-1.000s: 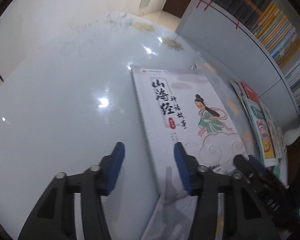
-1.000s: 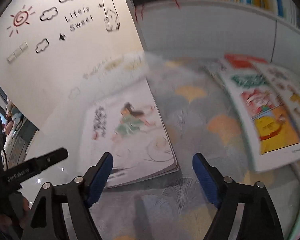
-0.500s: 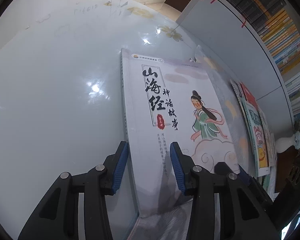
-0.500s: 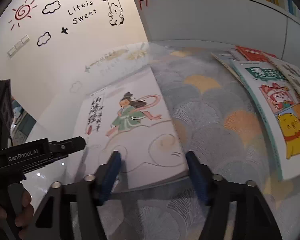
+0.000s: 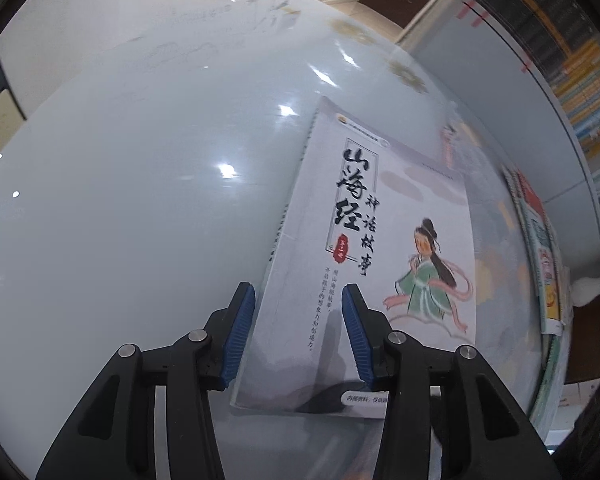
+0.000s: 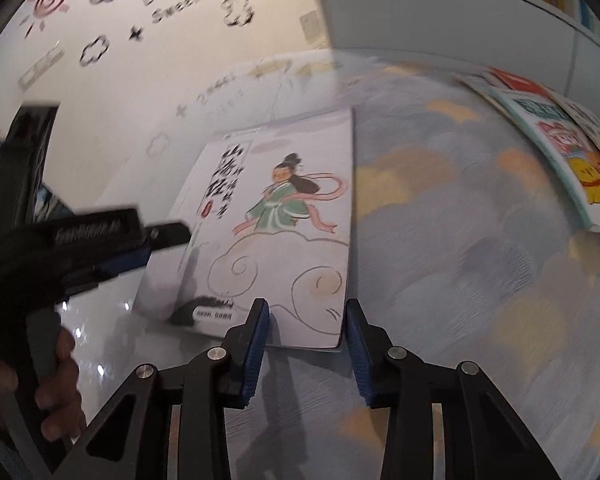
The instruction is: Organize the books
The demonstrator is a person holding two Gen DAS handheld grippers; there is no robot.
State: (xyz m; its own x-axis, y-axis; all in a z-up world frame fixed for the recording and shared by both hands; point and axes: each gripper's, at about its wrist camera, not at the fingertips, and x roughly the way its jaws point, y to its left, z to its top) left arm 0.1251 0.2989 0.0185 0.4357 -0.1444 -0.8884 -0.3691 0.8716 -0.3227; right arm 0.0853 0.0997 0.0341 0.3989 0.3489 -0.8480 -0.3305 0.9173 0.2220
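Observation:
A white book with black calligraphy and a green-robed figure lies on the glossy white table; it also shows in the right wrist view. My left gripper is open, its blue pads straddling the book's near left edge. My right gripper is open, its pads straddling the book's near right corner. The left gripper shows at the book's left side in the right wrist view.
A patterned grey and yellow mat covers the table's right part. Several colourful comic books lie at the far right, also seen in the left wrist view. A shelf of books stands behind a white cabinet.
Both grippers have moved in on the white book. The right gripper's jaws have narrowed around its near corner. The book's spine side now looks lifted off the table.

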